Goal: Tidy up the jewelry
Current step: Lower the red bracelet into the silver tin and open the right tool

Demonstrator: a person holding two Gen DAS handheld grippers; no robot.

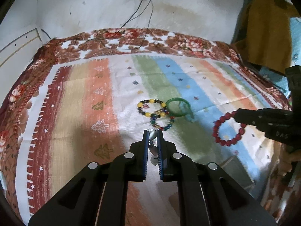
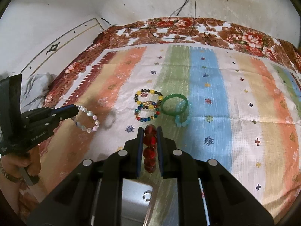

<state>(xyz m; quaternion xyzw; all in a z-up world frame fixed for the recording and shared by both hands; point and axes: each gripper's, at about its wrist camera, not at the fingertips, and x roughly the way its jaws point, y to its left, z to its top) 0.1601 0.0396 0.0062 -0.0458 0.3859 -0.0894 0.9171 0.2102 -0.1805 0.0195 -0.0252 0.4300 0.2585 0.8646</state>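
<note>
The biggest thing I see is the striped cloth (image 2: 210, 86), filling the middle of both views, laid over a floral blanket (image 2: 169, 28) whose brown and red border runs across the upper part of each frame. Behind that, a stained white wall (image 1: 84, 5) fills the top, with dark cables (image 1: 139, 9) hanging down it onto the blanket.

At the bottom centre of the right wrist view, a grey metal box (image 2: 135, 201) shows between my gripper's arms.

My left gripper (image 1: 152, 132) is at the lower centre of its own view, narrowed onto a pale pearly bracelet (image 2: 88, 118); in the right wrist view that bracelet hangs from its tips at the left of the frame. My right gripper (image 2: 149, 130) is clamped on a red bead bracelet (image 1: 227, 128), which dangles as a ring at the right of the left wrist view.

On the cloth, at the centre of both frames, sits the cluster: a yellow and dark bead bracelet (image 2: 148, 98), overlapping a multicolour bead bracelet (image 2: 147, 114) just below it. Beside them to the right lies a green bangle (image 2: 175, 104), with a light blue bead bracelet (image 2: 183, 118) partly under it.
</note>
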